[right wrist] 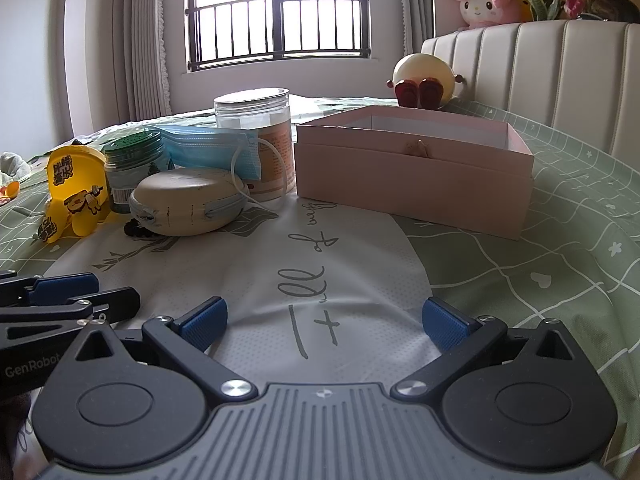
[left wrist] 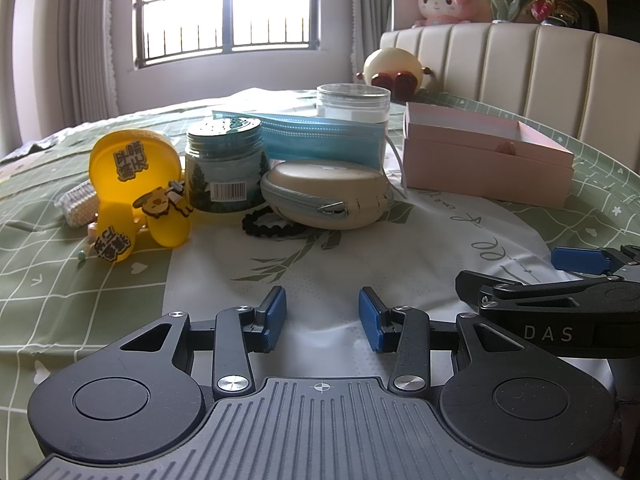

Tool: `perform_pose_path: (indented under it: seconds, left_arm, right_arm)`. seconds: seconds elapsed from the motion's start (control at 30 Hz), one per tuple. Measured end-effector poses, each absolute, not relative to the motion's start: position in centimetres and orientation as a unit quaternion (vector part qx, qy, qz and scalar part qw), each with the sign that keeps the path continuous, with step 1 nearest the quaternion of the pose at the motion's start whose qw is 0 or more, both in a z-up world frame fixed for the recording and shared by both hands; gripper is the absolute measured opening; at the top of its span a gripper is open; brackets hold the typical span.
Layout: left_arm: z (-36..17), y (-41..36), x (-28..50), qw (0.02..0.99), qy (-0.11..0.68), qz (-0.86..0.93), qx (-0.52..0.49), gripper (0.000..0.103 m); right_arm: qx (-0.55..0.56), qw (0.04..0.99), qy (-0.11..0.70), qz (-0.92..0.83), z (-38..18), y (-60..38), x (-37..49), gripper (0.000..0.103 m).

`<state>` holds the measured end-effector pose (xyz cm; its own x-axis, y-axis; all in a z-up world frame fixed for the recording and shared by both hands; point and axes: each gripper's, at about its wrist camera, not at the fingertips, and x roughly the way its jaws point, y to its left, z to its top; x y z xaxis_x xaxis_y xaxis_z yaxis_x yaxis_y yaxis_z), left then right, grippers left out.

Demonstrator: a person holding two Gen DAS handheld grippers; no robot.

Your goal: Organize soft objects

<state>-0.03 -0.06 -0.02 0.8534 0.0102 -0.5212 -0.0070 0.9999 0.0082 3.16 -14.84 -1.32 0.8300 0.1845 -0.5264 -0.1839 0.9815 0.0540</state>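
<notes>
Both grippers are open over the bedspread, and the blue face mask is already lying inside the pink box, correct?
Not quite. Both the left gripper and right gripper are open, but the face mask is not in the pink box. It is draped across the jars beside the box, above the beige zip pouch. The left wrist view shows this.

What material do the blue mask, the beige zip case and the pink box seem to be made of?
Mask: thin non-woven fabric, matte; pleats and white ear loops show.
Case: probably faux leather over a stiff shell, smooth with a slight sheen; zipper around the edge.
Box: likely cardboard, matte pink outside, white inside; straight thin walls.
</notes>
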Motion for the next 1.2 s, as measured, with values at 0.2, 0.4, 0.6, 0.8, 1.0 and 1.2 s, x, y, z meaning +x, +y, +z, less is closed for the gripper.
perform_pose_path:
  seconds: [0.2,0.4,0.6,0.8,1.0,1.2]
  left_arm:
    - [0.0,-0.1,0.0,0.963,0.270,0.005,0.003,0.045]
    - [0.0,-0.1,0.0,0.963,0.270,0.005,0.003,0.045]
    - [0.0,-0.1,0.0,0.963,0.270,0.004,0.003,0.045]
    - [0.0,-0.1,0.0,0.963,0.270,0.005,0.003,0.045]
    - [0.0,-0.1,0.1,0.962,0.273,0.005,-0.003,0.045]
    - [0.6,1.1,0.5,0.959,0.282,0.005,-0.030,0.038]
  right_arm:
    - [0.001,0.957,0.275,0.096,-1.3,-14.8,3.2,0.103]
    - [0.000,0.957,0.275,0.097,-1.3,-14.8,3.1,0.103]
    - [0.000,0.957,0.275,0.096,-1.3,-14.9,3.1,0.103]
    - [0.000,0.957,0.275,0.096,-1.3,-14.9,3.2,0.103]
    - [0.001,0.952,0.289,0.098,-1.0,-14.8,3.4,0.103]
    - [-0.010,0.922,0.368,0.119,0.4,-14.6,5.7,0.103]
